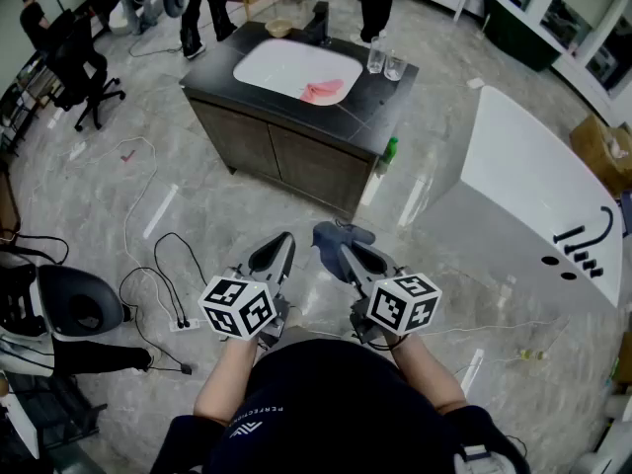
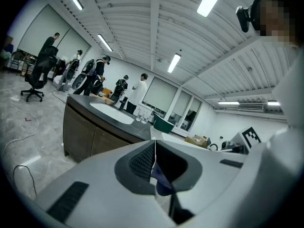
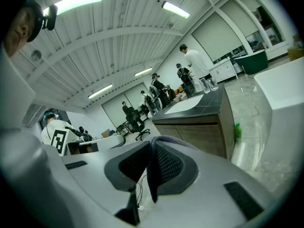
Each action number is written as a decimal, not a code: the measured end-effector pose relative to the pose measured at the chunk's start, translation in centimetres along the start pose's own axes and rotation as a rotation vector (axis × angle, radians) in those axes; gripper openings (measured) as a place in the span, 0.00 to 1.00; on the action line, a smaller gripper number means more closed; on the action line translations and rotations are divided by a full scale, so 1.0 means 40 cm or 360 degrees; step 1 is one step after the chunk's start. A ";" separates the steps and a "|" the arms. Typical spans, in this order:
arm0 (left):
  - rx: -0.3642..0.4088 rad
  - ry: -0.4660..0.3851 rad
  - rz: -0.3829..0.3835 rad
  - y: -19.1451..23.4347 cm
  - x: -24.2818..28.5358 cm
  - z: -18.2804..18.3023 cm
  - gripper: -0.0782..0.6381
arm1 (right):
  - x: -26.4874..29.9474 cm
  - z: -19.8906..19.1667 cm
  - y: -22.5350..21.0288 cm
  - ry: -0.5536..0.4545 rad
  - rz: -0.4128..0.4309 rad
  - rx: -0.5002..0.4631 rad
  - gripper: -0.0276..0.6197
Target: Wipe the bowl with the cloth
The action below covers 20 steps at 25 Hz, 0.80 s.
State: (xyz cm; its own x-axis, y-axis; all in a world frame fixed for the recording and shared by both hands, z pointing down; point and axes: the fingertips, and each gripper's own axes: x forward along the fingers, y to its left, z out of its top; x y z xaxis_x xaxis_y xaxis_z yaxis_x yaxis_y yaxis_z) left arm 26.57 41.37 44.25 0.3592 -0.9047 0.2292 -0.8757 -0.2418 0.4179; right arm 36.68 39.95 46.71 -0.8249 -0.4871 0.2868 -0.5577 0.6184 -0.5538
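Grey marble floor all round; white bathtub at R. Dark cabinet stands well ahead of the person, w/ a white basin set in its top. Pink rag lies in the basin. Tan bowl sits at the far edge of the top, 2 glasses at its R corner. Both grippers are held low over the floor, side by side. Left gripper: jaws pressed together, nothing btwn them. Right gripper: clamped on a dark cloth, which drapes over its tips. Green bottle stands on the floor beside the cabinet.
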 end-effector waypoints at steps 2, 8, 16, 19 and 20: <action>0.0000 0.0022 0.0011 0.012 -0.005 -0.007 0.13 | 0.005 -0.013 -0.005 0.0028 -0.0033 -0.0003 0.13; -0.0032 0.0077 0.0007 0.039 -0.004 -0.028 0.13 | 0.015 -0.037 -0.012 0.0088 -0.0104 -0.0026 0.13; -0.0052 0.0116 -0.0033 0.068 0.009 -0.042 0.13 | 0.047 -0.041 -0.010 0.0091 -0.0123 -0.0019 0.13; -0.0054 0.0123 -0.0026 0.097 0.001 -0.036 0.13 | 0.071 -0.038 -0.001 0.0076 -0.0108 0.0036 0.13; -0.0053 0.0125 -0.0023 0.108 -0.002 -0.032 0.13 | 0.082 -0.037 0.004 0.0075 -0.0102 0.0045 0.13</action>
State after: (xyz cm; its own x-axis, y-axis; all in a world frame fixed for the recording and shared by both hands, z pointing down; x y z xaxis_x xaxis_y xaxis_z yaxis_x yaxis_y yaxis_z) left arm 23.16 40.84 47.17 0.3973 -0.8704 0.2908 -0.8595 -0.2418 0.4504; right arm 33.76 39.35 48.72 -0.7913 -0.4953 0.3584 -0.6073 0.5689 -0.5547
